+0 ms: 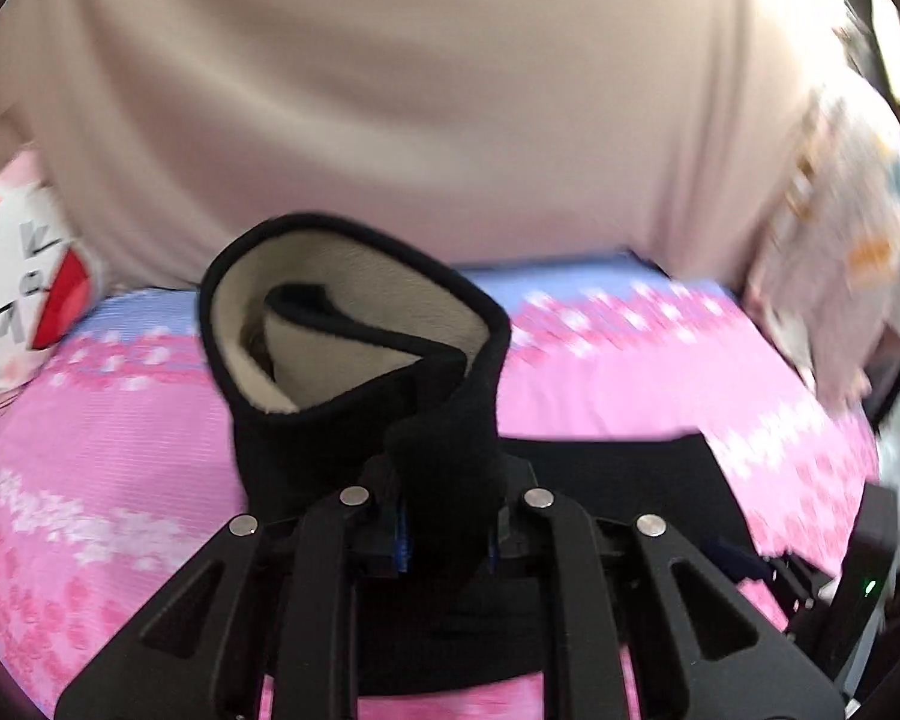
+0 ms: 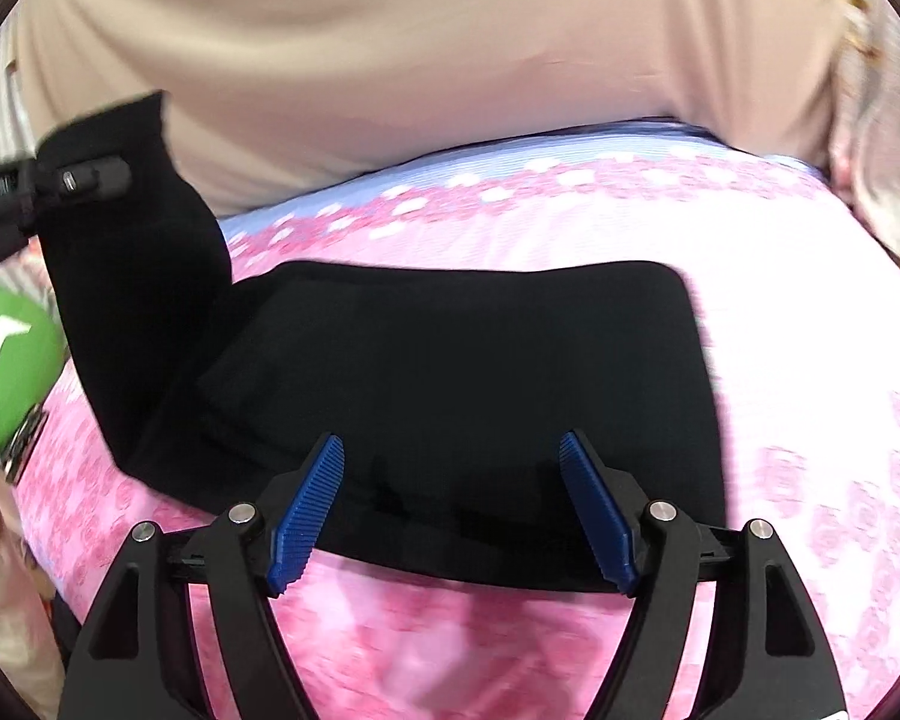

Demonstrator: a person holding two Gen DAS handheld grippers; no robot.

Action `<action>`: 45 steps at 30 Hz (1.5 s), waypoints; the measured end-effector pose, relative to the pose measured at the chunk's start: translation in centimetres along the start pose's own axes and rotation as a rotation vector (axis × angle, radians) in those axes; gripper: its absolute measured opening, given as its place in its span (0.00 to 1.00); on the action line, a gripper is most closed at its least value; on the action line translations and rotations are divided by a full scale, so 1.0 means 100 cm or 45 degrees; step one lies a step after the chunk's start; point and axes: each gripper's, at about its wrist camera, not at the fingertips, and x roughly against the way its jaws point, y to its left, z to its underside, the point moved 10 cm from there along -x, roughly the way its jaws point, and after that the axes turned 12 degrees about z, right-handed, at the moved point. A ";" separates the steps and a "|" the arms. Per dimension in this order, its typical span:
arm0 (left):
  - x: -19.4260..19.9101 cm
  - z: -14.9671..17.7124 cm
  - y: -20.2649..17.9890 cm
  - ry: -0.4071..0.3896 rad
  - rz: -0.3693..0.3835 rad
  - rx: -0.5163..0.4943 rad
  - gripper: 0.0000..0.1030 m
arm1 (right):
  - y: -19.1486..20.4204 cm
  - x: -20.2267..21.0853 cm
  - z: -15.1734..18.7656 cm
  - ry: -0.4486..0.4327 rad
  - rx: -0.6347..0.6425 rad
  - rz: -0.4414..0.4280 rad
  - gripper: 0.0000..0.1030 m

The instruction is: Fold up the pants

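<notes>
Black pants (image 2: 462,396) with a cream fleece lining lie partly folded on a pink flowered bedsheet (image 2: 810,480). My left gripper (image 1: 447,480) is shut on a pant leg end (image 1: 354,348) and holds it up above the bed; the open cuff shows its lining. In the right wrist view the left gripper (image 2: 84,180) shows at the left, with the lifted leg (image 2: 132,276) hanging from it. My right gripper (image 2: 453,504) is open and empty, just above the near edge of the folded pants, its blue pads (image 2: 309,516) spread wide.
A person in a beige top (image 1: 420,90) stands at the bed's far edge. A white and red pillow (image 1: 24,282) lies at the left. A green item (image 2: 6,372) lies at the bed's left side. Patterned fabric (image 1: 834,252) hangs at the right.
</notes>
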 end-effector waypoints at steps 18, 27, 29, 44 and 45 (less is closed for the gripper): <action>0.028 0.061 0.004 0.061 -0.174 -0.068 0.95 | -0.040 0.019 -0.032 -0.008 -0.127 -0.107 0.80; 0.050 0.097 0.126 0.123 -0.515 0.127 0.95 | 0.075 -0.012 -0.054 0.118 -0.032 -0.420 0.83; 0.054 0.107 0.135 0.133 -0.520 0.137 0.95 | 0.090 -0.027 -0.053 0.130 0.030 -0.382 0.77; 0.039 0.116 0.127 0.169 -0.442 0.105 0.95 | 0.031 -0.032 -0.074 0.115 -0.028 -0.295 0.35; 0.037 0.115 0.125 0.172 -0.435 0.110 0.95 | 0.032 -0.041 -0.075 0.130 0.021 -0.272 0.35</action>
